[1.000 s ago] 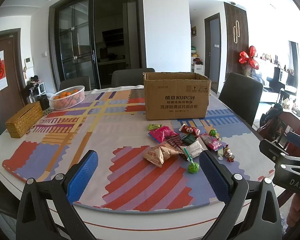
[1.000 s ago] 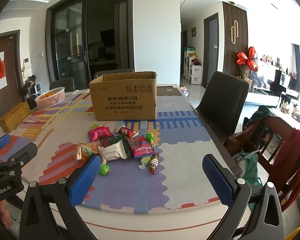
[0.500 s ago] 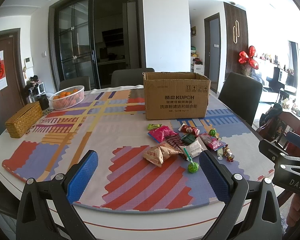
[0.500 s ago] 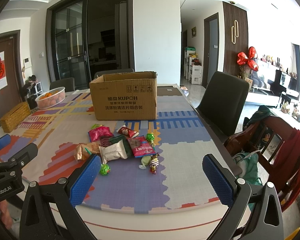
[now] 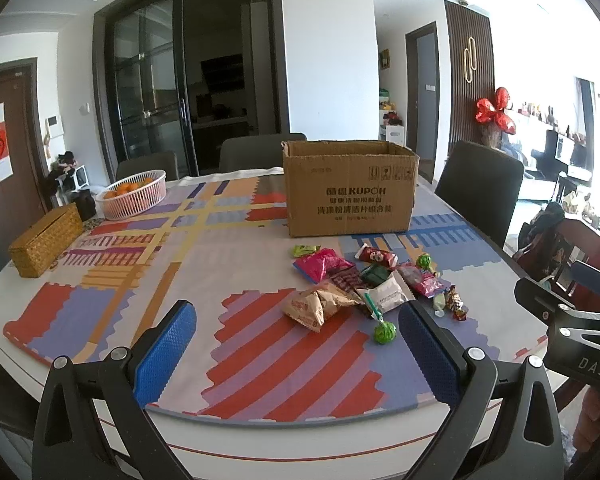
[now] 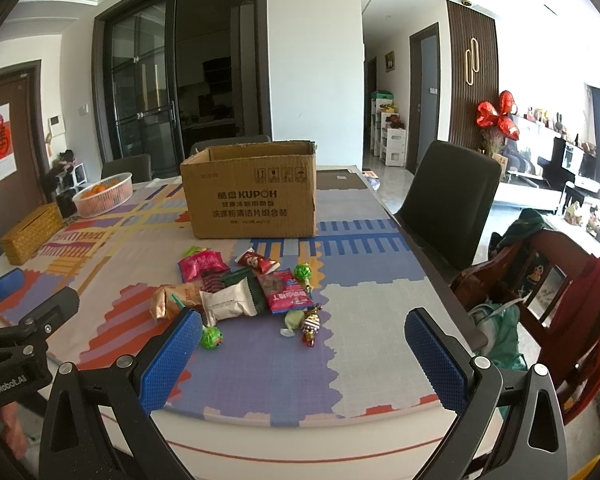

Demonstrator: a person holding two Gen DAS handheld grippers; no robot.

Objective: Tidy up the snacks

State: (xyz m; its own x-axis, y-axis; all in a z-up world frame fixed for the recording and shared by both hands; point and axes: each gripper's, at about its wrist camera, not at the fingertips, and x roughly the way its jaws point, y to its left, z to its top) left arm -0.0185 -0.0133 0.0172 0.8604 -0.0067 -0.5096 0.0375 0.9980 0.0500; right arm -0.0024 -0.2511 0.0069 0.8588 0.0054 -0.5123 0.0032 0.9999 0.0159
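Left wrist view: left claw [image 5: 296, 350] and right claw [image 6: 304, 354] spread wide, empty, short of snacks [image 5: 364, 288]; nothing boxed. Next: grab one for box [image 5: 350, 188].

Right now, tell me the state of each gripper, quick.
Left gripper: open, holding nothing, above the table's near edge.
Right gripper: open, holding nothing, short of the snacks.

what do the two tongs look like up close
Both match: black angular frames with silver screws and blue dimpled pads on the fingers. The left tongs show white "GenRobot.AI" lettering on the body in the right wrist view; the right tongs show "DAS" in the left wrist view. No cables or sleeves are visible.
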